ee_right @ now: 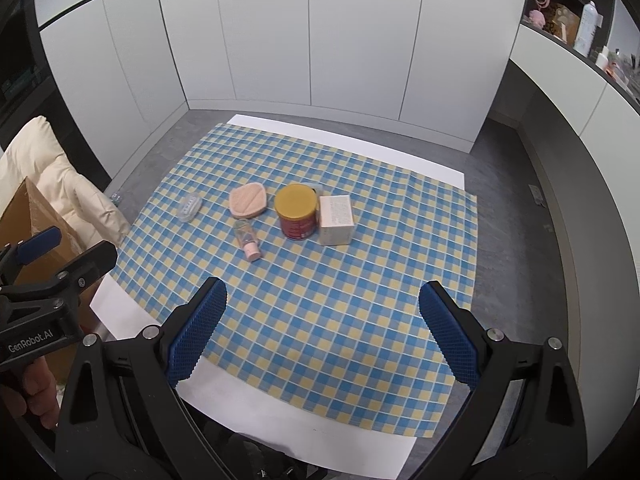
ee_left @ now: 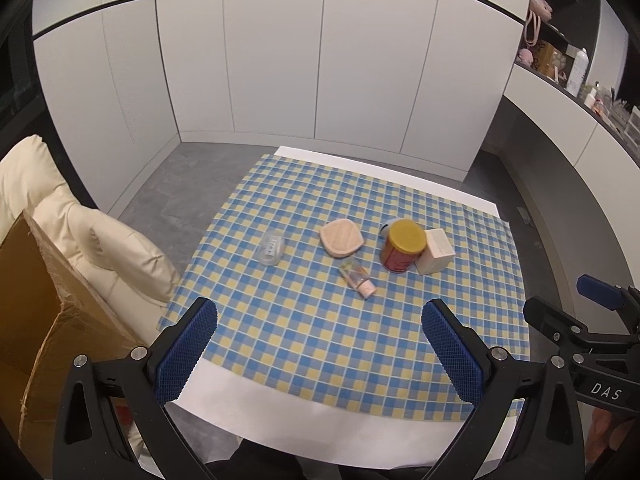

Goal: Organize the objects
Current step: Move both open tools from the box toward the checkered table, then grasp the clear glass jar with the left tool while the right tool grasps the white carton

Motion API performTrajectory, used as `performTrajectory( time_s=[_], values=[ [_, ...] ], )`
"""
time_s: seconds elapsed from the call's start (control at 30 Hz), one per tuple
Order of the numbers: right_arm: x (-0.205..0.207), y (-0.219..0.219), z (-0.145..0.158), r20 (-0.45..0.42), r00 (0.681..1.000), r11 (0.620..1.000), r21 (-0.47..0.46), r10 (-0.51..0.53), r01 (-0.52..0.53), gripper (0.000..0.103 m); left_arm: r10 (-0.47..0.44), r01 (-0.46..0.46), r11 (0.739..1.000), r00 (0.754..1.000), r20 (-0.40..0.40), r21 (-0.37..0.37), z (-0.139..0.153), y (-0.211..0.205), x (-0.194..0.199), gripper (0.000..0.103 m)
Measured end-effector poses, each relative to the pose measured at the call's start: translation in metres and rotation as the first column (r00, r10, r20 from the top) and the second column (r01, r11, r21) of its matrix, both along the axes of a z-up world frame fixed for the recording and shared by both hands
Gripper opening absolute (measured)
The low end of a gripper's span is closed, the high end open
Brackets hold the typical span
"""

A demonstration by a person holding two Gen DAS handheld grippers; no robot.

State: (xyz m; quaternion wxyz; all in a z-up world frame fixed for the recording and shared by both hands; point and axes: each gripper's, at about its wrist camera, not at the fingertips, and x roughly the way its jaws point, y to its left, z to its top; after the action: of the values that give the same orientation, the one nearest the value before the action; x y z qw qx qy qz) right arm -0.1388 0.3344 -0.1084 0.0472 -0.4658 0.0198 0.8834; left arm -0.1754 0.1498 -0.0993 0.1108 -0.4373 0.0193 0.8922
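On the blue and yellow checked cloth (ee_left: 320,340) (ee_right: 320,320) lie a clear plastic case (ee_left: 272,247) (ee_right: 189,208), a pink ridged pad (ee_left: 341,237) (ee_right: 247,199), a small clear bottle with a pink cap (ee_left: 357,276) (ee_right: 248,242), a red can with a yellow lid (ee_left: 402,244) (ee_right: 297,210) and a cream box (ee_left: 435,251) (ee_right: 337,219). A grey object (ee_left: 386,229) peeks out behind the can. My left gripper (ee_left: 320,316) and my right gripper (ee_right: 322,300) hover open over the near part of the cloth, holding nothing.
The white table (ee_left: 320,428) (ee_right: 300,432) stands on a grey floor before white cabinet doors. A cream cushioned chair (ee_left: 72,232) and a cardboard box (ee_left: 44,320) sit to the left. Shelves with clutter (ee_left: 568,64) run along the right wall.
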Motion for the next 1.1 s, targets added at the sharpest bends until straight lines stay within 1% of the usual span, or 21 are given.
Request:
performTrajectory(
  time_s=[0.43,0.57,0.7,0.87,0.93,1.1],
  values=[
    [0.013,0.027,-0.001,0.003,0.999,0.999,0.009,-0.044,0.044,0.099,-0.048,0.048,0.999,0.999,0.007,-0.006,-0.002,0.027,0.004,0.102],
    [0.015,0.034,-0.004,0.010,0.998,0.998,0.006,-0.057,0.057,0.099,-0.056,0.056,0.998,0.998,0.023,-0.010,-0.007,0.035,0.004,0.102],
    [0.016,0.037,-0.007,0.000,0.997,0.997,0.022,-0.071,0.071,0.099,-0.066,0.067,0.998,0.997,0.046,-0.014,-0.017,0.044,0.003,0.102],
    [0.007,0.039,-0.019,0.037,0.998,0.998,0.024,-0.051,0.050,0.099,-0.079,0.080,0.997,0.995,0.066,-0.023,-0.038,0.052,-0.001,0.102],
    [0.006,0.041,-0.022,0.043,0.998,0.999,0.021,-0.047,0.046,0.099,-0.066,0.069,0.997,0.995,0.077,-0.031,-0.048,0.053,-0.005,0.102],
    [-0.010,0.044,-0.043,0.083,0.996,0.999,0.027,-0.034,0.032,0.099,-0.028,0.030,0.999,0.993,0.115,-0.016,-0.070,0.056,-0.022,0.102]
  ],
)
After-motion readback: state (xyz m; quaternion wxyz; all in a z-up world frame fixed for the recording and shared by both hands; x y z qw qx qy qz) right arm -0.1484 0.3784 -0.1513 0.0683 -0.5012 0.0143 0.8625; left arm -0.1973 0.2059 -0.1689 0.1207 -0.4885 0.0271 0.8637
